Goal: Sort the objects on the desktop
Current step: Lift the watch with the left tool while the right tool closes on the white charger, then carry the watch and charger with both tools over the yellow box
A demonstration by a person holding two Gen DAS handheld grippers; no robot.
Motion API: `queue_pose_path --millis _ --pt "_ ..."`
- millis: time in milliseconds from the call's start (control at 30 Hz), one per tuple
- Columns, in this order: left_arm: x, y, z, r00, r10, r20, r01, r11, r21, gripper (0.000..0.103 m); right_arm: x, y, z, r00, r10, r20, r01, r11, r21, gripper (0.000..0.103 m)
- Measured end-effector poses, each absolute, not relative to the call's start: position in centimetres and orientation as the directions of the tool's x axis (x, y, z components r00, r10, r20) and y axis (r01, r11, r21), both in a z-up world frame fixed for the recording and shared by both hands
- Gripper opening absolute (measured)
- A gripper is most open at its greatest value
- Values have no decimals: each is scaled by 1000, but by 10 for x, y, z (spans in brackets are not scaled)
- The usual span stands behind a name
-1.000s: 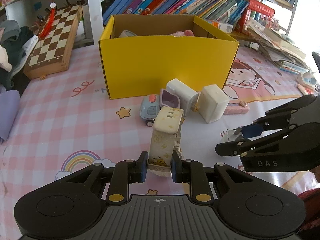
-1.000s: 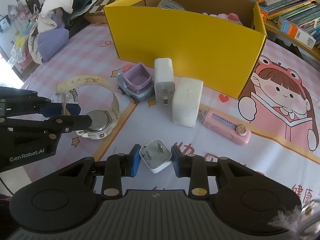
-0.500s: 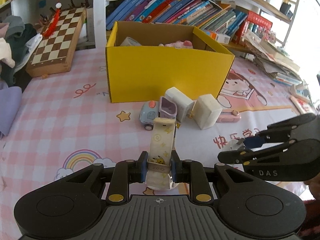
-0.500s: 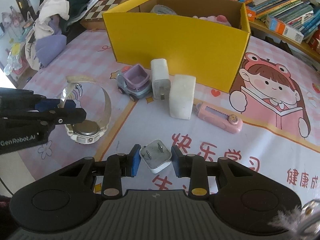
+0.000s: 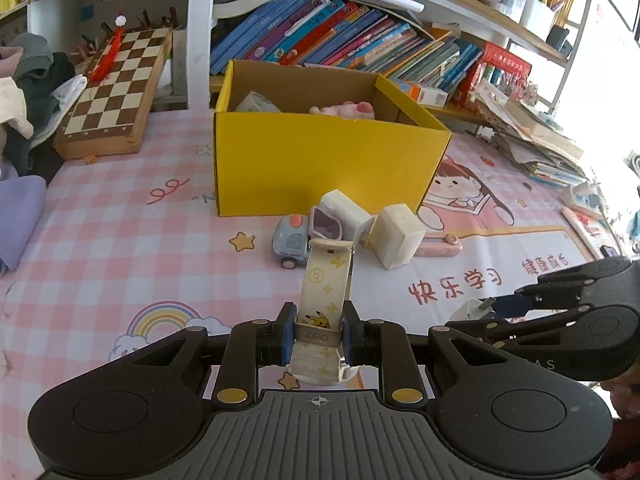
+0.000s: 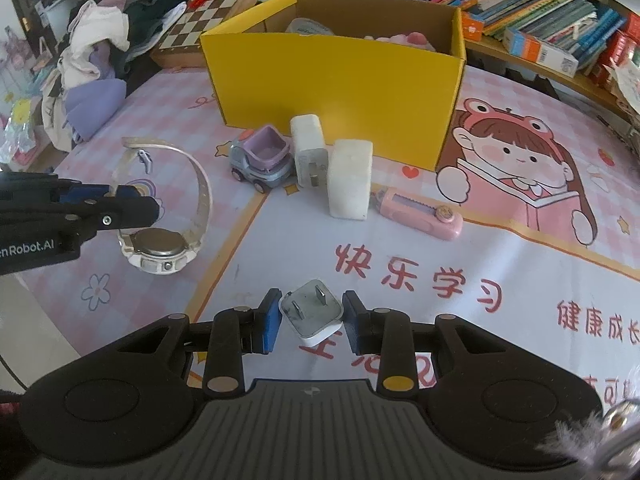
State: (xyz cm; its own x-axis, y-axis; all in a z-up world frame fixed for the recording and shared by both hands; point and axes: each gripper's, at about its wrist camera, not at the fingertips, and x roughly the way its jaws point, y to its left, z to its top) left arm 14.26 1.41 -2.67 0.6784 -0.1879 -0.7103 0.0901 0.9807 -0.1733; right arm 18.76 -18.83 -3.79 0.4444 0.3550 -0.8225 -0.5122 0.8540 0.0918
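My left gripper is shut on the strap of a cream wristwatch and holds it above the tablecloth; the watch also shows in the right wrist view. My right gripper is shut on a small white plug adapter, lifted off the table. The yellow cardboard box stands ahead, open on top, with a pink toy inside. In front of it lie a toy truck, a white charger, a white block and a pink utility knife.
A chessboard box lies at the back left beside a pile of clothes. Shelves of books run behind the yellow box. Stacked papers sit at the right edge.
Both grippers have risen and drawn back from the yellow box, each still holding its object. The watch has been lifted clear of the table.
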Motion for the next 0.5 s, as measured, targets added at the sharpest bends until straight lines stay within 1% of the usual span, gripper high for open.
queue_pose_path --millis 267,500 --pt "136 23 -19 693 -208 -690 93 975 -201 21 180 -206 -29 475 332 -815 -425 898 118 31" --pt "135 25 -7 713 -220 -665 109 973 -205 21 172 -213 -21 490 321 -810 -393 911 123 31"
